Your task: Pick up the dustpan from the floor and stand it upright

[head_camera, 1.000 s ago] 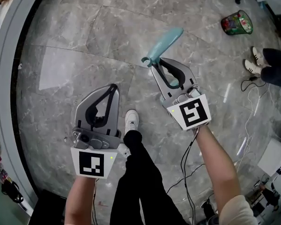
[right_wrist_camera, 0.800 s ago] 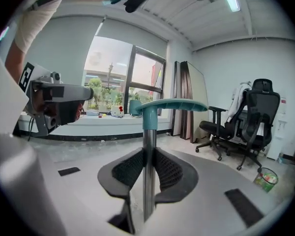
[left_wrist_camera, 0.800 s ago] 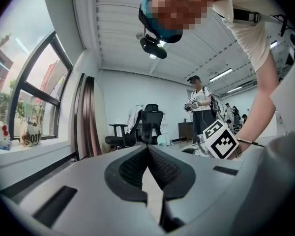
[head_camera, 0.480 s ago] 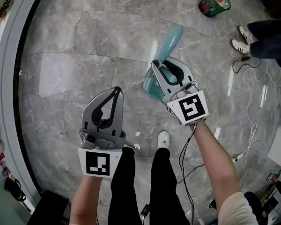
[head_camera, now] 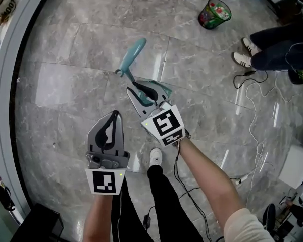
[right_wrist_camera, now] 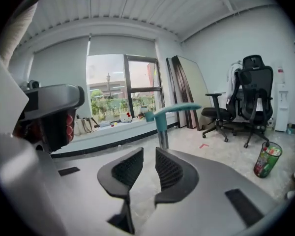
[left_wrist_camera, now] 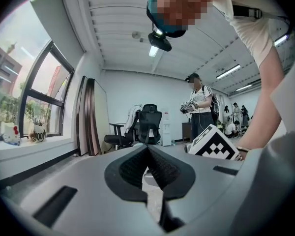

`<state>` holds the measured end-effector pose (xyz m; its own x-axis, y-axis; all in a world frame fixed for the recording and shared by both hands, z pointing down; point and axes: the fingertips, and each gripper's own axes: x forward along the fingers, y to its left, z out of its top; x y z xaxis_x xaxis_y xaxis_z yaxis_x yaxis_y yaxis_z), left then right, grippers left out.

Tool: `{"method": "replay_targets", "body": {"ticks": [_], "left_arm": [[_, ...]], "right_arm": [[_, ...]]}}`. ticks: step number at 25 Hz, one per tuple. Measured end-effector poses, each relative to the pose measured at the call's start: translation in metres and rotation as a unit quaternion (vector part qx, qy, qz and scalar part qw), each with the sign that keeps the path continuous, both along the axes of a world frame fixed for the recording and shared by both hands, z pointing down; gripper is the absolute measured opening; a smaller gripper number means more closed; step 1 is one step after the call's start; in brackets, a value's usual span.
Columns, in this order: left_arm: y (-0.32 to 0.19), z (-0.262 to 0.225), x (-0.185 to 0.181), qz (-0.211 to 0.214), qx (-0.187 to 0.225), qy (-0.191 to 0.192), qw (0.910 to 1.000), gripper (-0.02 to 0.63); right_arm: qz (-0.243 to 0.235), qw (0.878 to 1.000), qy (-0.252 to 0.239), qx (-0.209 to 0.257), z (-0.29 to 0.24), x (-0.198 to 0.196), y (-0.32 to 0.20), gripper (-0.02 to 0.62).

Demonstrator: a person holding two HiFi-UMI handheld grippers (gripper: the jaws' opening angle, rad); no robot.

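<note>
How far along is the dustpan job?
Done: the dustpan stands, its pole upright. In hand: nothing; the right hand-held gripper is open, the pole just beyond its jaws; the left hand-held gripper is shut, empty. Left: perhaps only to see it stays up and back away.

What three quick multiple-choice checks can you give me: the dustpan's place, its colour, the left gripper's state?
1. Where is the dustpan relative to the right gripper?
A. clamped between its fingers
B. just beyond its fingertips
C. behind its marker cube

2. What colour is the dustpan's handle?
A. red
B. teal
C. black

3. How are the left gripper fingers?
A. shut, empty
B. wide apart
C. gripping a cup

Answers:
1 B: the right gripper view shows it standing past the open, empty fingers.
2 B: it is teal in both views.
3 A: the pads meet with nothing between them.
</note>
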<state>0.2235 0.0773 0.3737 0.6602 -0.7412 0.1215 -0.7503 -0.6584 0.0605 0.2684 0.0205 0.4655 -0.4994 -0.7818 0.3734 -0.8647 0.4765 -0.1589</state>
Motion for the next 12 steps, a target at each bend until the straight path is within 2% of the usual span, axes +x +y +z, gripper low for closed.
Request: {"method": "replay_targets", "body": {"ticks": [3,5,9,12], "left_arm": [[0.024,-0.032,0.008,-0.006,-0.015,0.003,0.9999,0.011],[0.036,-0.066,0.009,-0.014,-0.02,0.01,0.9997,0.011],[0.066,-0.167,0.019,-0.019,0.0,0.023,0.9995,0.011],[0.097,-0.24,0.025,0.009,0.018,0.043,0.9989,0.011]], "right_arm": [[0.015,1.0,0.008,0.019,-0.046,0.008,0.043,0.088],[0.021,0.999,0.005,0.046,-0.093,0.015,0.071,0.028],[0.07,0.994,-0.027,0.079,-0.221,0.043,0.121,0.017],[0.105,0.988,-0.022,0.113,-0.312,0.058,0.154,0.017]]}}
